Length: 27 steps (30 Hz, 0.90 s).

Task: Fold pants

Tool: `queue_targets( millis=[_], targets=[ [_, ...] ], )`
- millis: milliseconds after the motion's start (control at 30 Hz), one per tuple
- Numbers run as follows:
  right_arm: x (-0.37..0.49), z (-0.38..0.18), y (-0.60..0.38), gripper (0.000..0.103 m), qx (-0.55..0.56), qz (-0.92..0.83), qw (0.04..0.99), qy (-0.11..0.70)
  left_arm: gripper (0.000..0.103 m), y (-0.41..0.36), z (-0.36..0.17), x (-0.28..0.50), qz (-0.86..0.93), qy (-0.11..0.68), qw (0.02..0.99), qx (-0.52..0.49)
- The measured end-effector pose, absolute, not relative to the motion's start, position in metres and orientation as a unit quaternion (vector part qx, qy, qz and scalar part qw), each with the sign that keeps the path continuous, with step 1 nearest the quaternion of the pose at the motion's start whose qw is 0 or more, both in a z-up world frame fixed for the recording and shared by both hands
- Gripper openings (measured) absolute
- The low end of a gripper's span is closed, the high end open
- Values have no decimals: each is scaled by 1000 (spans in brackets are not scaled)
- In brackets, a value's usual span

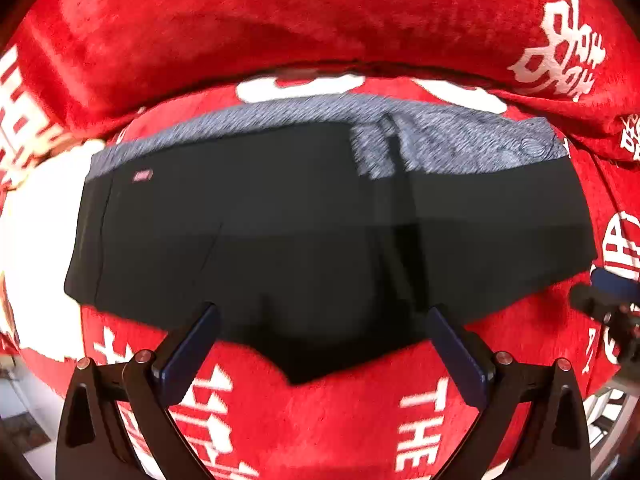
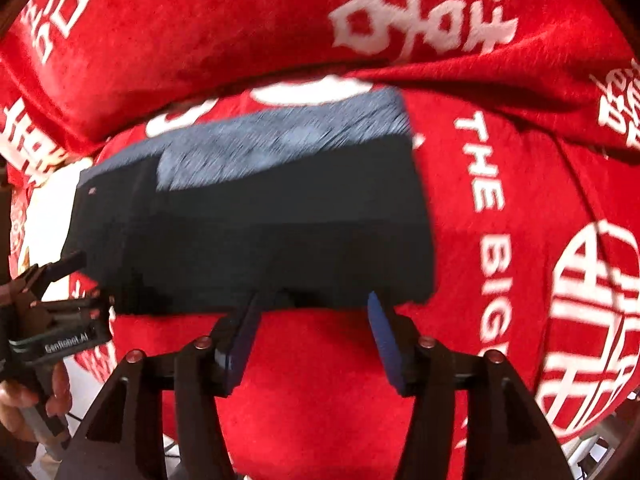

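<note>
Pants (image 1: 320, 220): black, folded, grey lining showing along the top edge, lying mid-frame on a red printed blanket (image 1: 320, 420).
Left gripper (image 1: 323, 322): jaws spread wide, holding nothing.
Right gripper (image 2: 314, 302): jaws apart, empty, at the pants' lower edge.

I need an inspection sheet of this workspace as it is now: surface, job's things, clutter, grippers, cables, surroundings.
Surface: red blanket with white lettering, bunched into a ridge behind the pants.
Job's things: black pants with grey waistband, lying folded and flat.
Clutter: nothing seen.
Grippers: left gripper open, nothing between its fingers; right gripper open, holding nothing, at the pants' near edge.
Cables: nothing seen.
Surroundings: a hand holds the left gripper; pale floor at the blanket's edge.
</note>
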State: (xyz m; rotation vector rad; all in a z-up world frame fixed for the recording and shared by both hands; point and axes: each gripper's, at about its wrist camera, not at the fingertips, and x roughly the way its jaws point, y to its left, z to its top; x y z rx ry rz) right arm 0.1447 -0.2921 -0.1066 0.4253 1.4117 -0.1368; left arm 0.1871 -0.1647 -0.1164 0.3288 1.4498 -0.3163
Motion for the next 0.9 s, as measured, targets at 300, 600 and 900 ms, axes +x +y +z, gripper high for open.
queue_targets(
  millis=[300, 600, 900],
  targets=[
    [142, -106, -226, 63, 186, -30, 720, 668, 103, -103, -124, 173, -112, 682, 714, 112],
    [159, -114, -162, 69, 152, -4, 706, 691, 103, -38, -134, 177, -74, 694, 713, 65],
    [187, -121, -108, 79, 107, 29, 700, 706, 103, 14, -142, 193, -47, 700, 712, 28]
  ],
)
